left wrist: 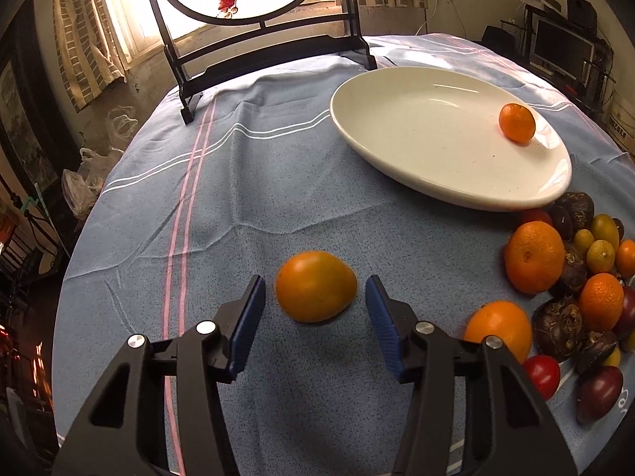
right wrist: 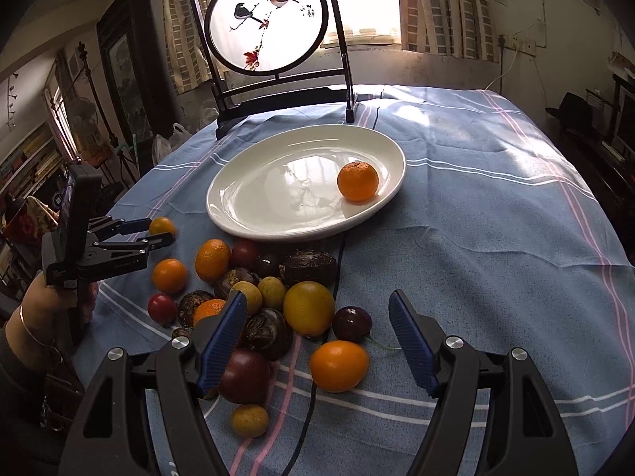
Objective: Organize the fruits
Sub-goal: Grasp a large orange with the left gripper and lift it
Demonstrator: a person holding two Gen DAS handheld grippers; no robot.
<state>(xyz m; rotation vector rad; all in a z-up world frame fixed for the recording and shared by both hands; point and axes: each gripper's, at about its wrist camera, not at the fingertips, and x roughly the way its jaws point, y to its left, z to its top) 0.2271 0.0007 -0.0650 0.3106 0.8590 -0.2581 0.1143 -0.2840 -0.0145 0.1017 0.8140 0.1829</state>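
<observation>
Left hand-held gripper [left wrist: 315, 301] spread around lone orange fruit [left wrist: 316, 286] on surface; centre it, squeeze gently, then carry to plate [left wrist: 397, 146].

White oval ceramic plate [right wrist: 254, 214] — glossy glaze that mirrors the window. Pale blue woven tablecloth [right wrist: 476, 206] — matt, slightly napped, creased, with white and pink stripes. Small orange mandarin [right wrist: 357, 181] on the plate: dimpled, faintly shiny peel. Smooth orange tomato-like fruit [left wrist: 315, 285]: taut, satiny skin. Dark brown water chestnuts [right wrist: 307, 266]: rough, dull, scaly husk. Black matt plastic gripper arms with ribbed blue rubber-like finger pads [left wrist: 248, 319] and bright metal pivot pins.
</observation>
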